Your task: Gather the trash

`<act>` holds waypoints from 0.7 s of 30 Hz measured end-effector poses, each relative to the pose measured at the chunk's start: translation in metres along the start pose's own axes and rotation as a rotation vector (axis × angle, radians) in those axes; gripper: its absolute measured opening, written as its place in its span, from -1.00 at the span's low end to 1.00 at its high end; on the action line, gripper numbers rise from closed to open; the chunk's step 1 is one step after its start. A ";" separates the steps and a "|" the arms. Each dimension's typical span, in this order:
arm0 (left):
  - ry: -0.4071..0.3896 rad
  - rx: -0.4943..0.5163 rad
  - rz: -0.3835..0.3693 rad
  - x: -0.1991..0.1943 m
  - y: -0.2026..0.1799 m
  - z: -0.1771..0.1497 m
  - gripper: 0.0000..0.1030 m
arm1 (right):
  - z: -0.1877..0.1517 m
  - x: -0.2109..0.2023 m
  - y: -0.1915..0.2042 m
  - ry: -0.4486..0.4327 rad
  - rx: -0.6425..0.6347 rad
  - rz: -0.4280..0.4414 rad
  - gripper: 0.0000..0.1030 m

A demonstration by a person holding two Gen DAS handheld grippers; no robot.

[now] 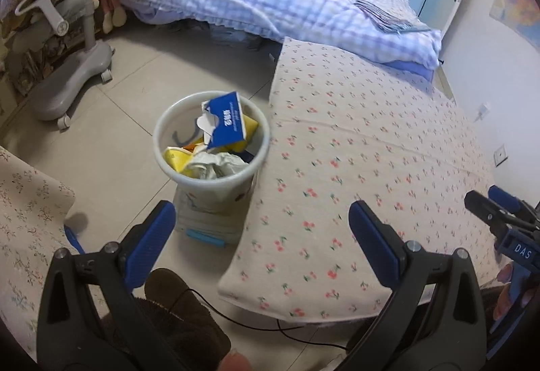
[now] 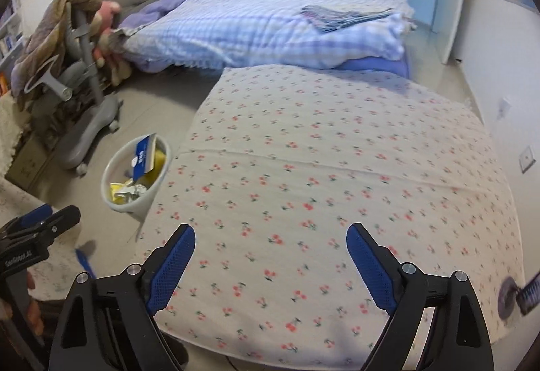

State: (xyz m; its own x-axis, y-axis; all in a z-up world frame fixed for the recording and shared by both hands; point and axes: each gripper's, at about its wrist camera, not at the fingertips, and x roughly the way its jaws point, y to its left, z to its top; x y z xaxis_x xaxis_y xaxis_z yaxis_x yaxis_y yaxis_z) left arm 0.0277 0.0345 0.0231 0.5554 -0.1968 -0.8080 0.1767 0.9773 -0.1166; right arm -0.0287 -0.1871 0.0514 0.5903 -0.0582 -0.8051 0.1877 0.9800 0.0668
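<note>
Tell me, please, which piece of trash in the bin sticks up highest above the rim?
The blue carton, torn open and leaning at the far side of the white bin; the yellow packaging and crumpled paper lie lower, around rim level.

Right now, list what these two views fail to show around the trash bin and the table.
- Trash bin bottom: left wrist view, the piled trash hides it.
- Blue carton print: too blurred to read in either view.
- Floor under the table: hidden by its floral cloth.
- Dark object at the right wrist view's edge: cut off, unidentifiable.
</note>
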 end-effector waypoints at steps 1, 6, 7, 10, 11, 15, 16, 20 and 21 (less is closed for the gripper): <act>-0.003 0.009 0.011 -0.001 -0.004 -0.004 0.98 | -0.005 -0.002 -0.003 -0.011 0.005 -0.011 0.81; -0.027 0.046 0.055 -0.003 -0.018 -0.016 0.98 | -0.031 -0.007 -0.017 -0.072 0.052 -0.091 0.81; -0.035 0.053 0.065 -0.003 -0.020 -0.017 0.98 | -0.035 -0.005 -0.019 -0.074 0.055 -0.106 0.81; -0.068 0.070 0.093 -0.004 -0.025 -0.021 0.98 | -0.041 0.000 -0.022 -0.078 0.035 -0.151 0.81; -0.071 0.072 0.092 -0.004 -0.028 -0.022 0.98 | -0.042 0.002 -0.023 -0.078 0.028 -0.165 0.81; -0.068 0.083 0.084 -0.003 -0.033 -0.026 0.98 | -0.045 0.005 -0.024 -0.083 0.033 -0.176 0.81; -0.069 0.084 0.083 -0.003 -0.033 -0.026 0.98 | -0.045 0.005 -0.025 -0.085 0.034 -0.171 0.81; -0.068 0.085 0.079 -0.003 -0.035 -0.028 0.98 | -0.047 0.004 -0.023 -0.084 0.033 -0.164 0.81; -0.068 0.084 0.077 -0.003 -0.035 -0.029 0.98 | -0.048 0.004 -0.023 -0.083 0.037 -0.160 0.81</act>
State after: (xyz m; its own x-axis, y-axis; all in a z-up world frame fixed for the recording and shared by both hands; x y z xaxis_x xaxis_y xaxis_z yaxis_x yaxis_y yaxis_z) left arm -0.0034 0.0027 0.0132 0.6230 -0.1290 -0.7715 0.1975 0.9803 -0.0044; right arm -0.0682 -0.2008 0.0187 0.6133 -0.2300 -0.7556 0.3124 0.9493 -0.0353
